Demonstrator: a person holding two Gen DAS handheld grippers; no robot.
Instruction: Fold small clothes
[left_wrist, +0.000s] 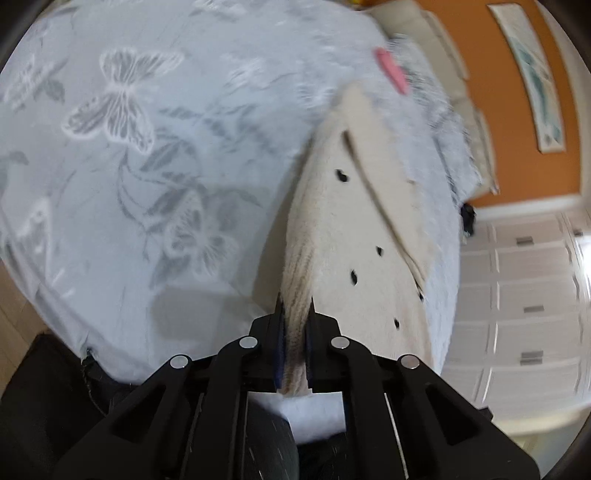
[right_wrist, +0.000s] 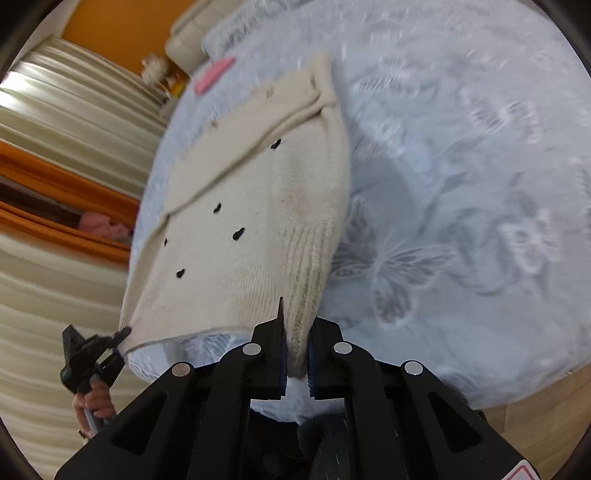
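A cream knitted sweater (left_wrist: 354, 229) with small black spots lies partly lifted over a pale blue butterfly-print bed cover (left_wrist: 147, 147). My left gripper (left_wrist: 295, 306) is shut on its ribbed hem at one corner. In the right wrist view the same sweater (right_wrist: 240, 192) stretches away from me, one sleeve folded across it. There my right gripper (right_wrist: 297, 314) is shut on the ribbed hem at the other corner. The left gripper (right_wrist: 123, 332) shows at the lower left of that view, pinching the hem's far corner, with a hand (right_wrist: 96, 402) on its handle.
A pink item (left_wrist: 391, 70) (right_wrist: 214, 75) lies on the cover (right_wrist: 461, 184) beyond the sweater. White drawers (left_wrist: 524, 277) and an orange wall with a framed picture (left_wrist: 535, 74) stand at one side. Pale slatted panels (right_wrist: 55, 129) and wooden floor (right_wrist: 535, 413) border the bed.
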